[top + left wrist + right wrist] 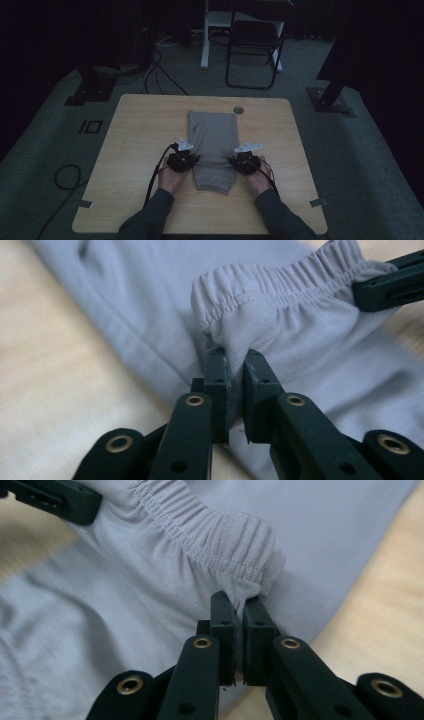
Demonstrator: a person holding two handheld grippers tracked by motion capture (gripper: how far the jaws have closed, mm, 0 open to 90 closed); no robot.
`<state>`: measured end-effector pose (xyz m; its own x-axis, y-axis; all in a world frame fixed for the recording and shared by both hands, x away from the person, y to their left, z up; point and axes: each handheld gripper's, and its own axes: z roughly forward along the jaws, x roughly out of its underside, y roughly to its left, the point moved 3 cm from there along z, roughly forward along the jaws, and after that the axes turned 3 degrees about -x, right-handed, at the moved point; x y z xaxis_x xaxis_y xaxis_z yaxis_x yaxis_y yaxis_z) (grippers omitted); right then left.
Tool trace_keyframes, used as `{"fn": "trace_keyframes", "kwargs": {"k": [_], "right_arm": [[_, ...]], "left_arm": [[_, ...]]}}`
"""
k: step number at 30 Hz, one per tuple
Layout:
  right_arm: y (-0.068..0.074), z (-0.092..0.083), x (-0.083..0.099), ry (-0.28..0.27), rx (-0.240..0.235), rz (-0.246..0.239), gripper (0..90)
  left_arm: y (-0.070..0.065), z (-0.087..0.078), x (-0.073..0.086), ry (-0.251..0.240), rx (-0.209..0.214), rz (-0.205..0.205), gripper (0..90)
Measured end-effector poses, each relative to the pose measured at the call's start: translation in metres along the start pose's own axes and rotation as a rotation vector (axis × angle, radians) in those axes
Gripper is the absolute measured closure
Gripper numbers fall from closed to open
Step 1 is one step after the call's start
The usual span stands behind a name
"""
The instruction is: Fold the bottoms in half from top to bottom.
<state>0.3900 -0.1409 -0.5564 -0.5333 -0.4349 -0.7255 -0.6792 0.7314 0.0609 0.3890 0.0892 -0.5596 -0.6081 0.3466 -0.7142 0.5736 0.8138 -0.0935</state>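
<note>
Two claws work the near end of a grey garment (214,145) that lies folded lengthwise in the middle of the wooden surface (135,150), its elastic waistband toward the person. In the high view the left claw (186,159) sits at the garment's left edge and the right claw (241,161) at its right edge, each carried by a hand coming in from the bottom, with dark sleeves behind and a black cable trailing from each.

In the left gripper view the left claw (235,367) has a thin gap between its pads, and a fold of grey cloth (280,325) just under the gathered waistband (280,282) stands in that gap — the pads look slack on it rather than pressed hard, so the hold is loosening or gone. The far tip of the other claw shows at the upper right, at the waistband's other corner.

In the right gripper view the right claw (239,611) is pressed together on the cloth directly below the waistband (220,537), the fabric bunched and lifted into a small peak above the pads. Bare wood shows to the right of it.

A round grommet (238,110) sits in the surface beyond the garment's far end, and a folding chair (254,50) stands on the floor behind.
</note>
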Motion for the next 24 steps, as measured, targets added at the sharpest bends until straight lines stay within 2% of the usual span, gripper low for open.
{"fn": "trace_keyframes", "kwargs": {"k": [1, 2, 5, 7, 10, 13, 14, 17, 20, 24], "right_arm": [[0.001, 0.003, 0.004, 0.017, -0.001, 0.003, 86.5], [0.001, 0.006, 0.006, 0.030, -0.002, 0.000, 85.4], [-0.003, 0.005, 0.006, 0.022, -0.021, 0.039, 70.8], [-0.006, -0.001, 0.003, 0.001, -0.042, 0.050, 62.5], [-0.012, -0.015, -0.005, -0.061, -0.066, 0.054, 58.7], [-0.022, -0.025, -0.014, -0.107, -0.051, 0.084, 60.3], [-0.026, -0.025, -0.017, -0.113, -0.047, 0.099, 64.8], [-0.036, -0.019, -0.021, -0.097, -0.047, 0.141, 76.2], [-0.039, -0.007, -0.023, -0.065, -0.042, 0.144, 80.3], [-0.038, 0.006, -0.024, -0.034, -0.014, 0.134, 82.5]], "left_arm": [[0.000, 0.003, 0.004, 0.021, 0.003, 0.005, 77.6], [0.000, 0.004, 0.006, 0.014, 0.016, 0.007, 74.7], [0.001, -0.002, 0.002, 0.013, 0.047, 0.004, 65.0], [0.002, -0.010, -0.004, -0.018, 0.054, 0.008, 61.8], [0.007, -0.019, -0.015, -0.059, 0.046, -0.003, 59.9], [0.014, -0.020, -0.028, -0.088, 0.023, -0.021, 59.8], [0.016, -0.018, -0.032, -0.090, 0.012, -0.026, 59.9], [0.022, -0.009, -0.040, -0.088, -0.028, -0.036, 59.2], [0.027, 0.004, -0.043, -0.061, -0.054, -0.033, 59.4], [0.032, 0.019, -0.041, -0.035, -0.068, -0.058, 61.7]]}}
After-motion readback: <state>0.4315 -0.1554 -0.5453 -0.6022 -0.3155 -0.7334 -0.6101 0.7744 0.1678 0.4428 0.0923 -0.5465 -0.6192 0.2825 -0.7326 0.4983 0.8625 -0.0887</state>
